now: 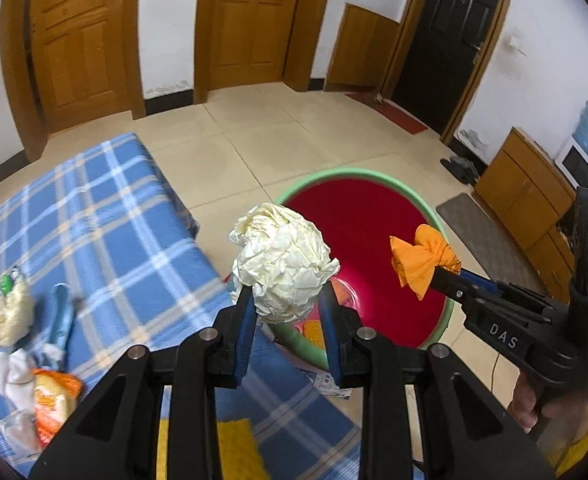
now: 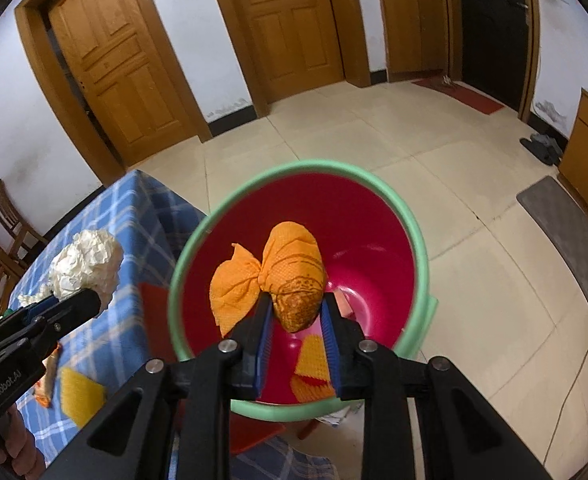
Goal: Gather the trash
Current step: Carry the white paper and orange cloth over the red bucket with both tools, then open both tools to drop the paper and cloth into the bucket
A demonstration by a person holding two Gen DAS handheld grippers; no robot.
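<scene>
My left gripper (image 1: 284,294) is shut on a crumpled ball of cream paper (image 1: 282,260), held at the table's edge beside the bin; it also shows in the right wrist view (image 2: 86,268). My right gripper (image 2: 296,306) is shut on a knotted orange cloth wad (image 2: 290,276), held over the mouth of the red bin with a green rim (image 2: 420,240). In the left wrist view the orange wad (image 1: 424,258) hangs over the bin (image 1: 358,248). Orange and pink scraps (image 2: 312,368) lie at the bin's bottom.
A table with a blue checked cloth (image 1: 102,216) stands left of the bin. On it lie a cream wad (image 1: 8,308), white tissue (image 1: 10,372), an orange wrapper (image 1: 52,404) and a yellow piece (image 2: 80,398). Tiled floor, wooden doors and a cabinet (image 1: 534,188) lie beyond.
</scene>
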